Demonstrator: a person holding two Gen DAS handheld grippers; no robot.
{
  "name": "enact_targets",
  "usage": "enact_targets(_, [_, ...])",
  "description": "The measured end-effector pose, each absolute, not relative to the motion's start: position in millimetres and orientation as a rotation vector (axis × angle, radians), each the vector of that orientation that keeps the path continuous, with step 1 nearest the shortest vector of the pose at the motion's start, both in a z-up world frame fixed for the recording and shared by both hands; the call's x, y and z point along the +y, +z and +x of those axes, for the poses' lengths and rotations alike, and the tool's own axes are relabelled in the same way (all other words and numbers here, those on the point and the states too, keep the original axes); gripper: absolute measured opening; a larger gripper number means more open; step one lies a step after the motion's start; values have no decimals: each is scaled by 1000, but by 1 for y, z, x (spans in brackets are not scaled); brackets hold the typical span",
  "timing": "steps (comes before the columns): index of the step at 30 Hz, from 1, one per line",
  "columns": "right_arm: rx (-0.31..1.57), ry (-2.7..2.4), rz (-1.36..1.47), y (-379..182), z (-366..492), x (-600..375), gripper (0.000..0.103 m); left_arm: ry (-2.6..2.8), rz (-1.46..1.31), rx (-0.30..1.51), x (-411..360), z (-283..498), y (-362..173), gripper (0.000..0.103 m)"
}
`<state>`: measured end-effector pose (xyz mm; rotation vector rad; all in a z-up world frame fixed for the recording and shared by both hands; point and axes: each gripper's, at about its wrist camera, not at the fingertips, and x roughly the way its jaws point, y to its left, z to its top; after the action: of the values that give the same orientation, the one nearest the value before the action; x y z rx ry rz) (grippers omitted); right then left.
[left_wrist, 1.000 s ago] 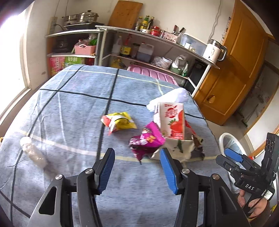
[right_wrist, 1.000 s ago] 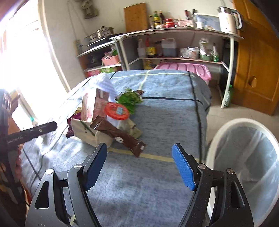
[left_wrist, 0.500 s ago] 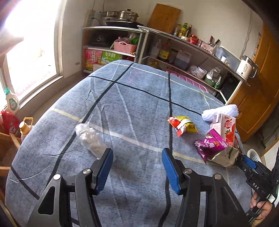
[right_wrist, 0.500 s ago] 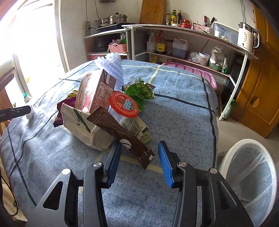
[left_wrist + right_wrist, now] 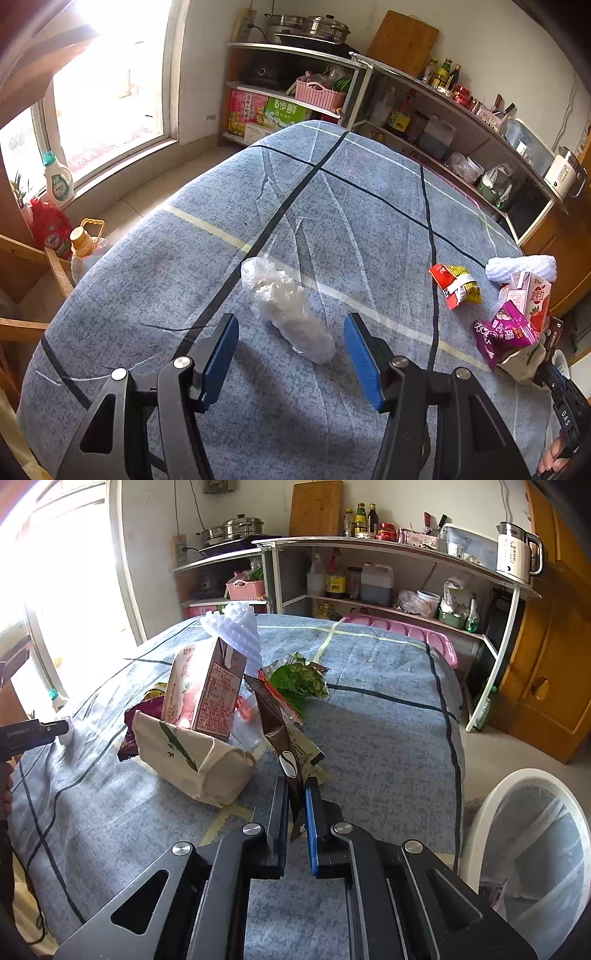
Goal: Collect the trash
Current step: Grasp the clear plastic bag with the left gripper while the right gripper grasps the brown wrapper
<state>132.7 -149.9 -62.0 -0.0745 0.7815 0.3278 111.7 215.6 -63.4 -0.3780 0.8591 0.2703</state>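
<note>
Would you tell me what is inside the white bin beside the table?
The white bin holds a translucent liner; something reddish shows low behind it, too blurred to name. The bottom is hidden.

On the surface lie one crumpled clear plastic bag, one red-and-yellow snack packet, one purple snack packet and one strawberry milk carton. There is also one beige paper bag, one brown wrapper, one green wrapper and one white foam net. Beside the surface stands one white bin.
</note>
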Motion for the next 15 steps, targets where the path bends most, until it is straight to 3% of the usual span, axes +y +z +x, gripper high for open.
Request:
enact_targets(4, [777,331,-68,-60,129,-151,9,276,-401,869,220,115,-69,59])
enact_targets(10, [776,340,-31,-58,125,-154,8,266,-419,856,221,119,-69,29])
enact_targets(15, [772,343,-2,-55,122,-158,8,246,-410,848,217,117,-67,19])
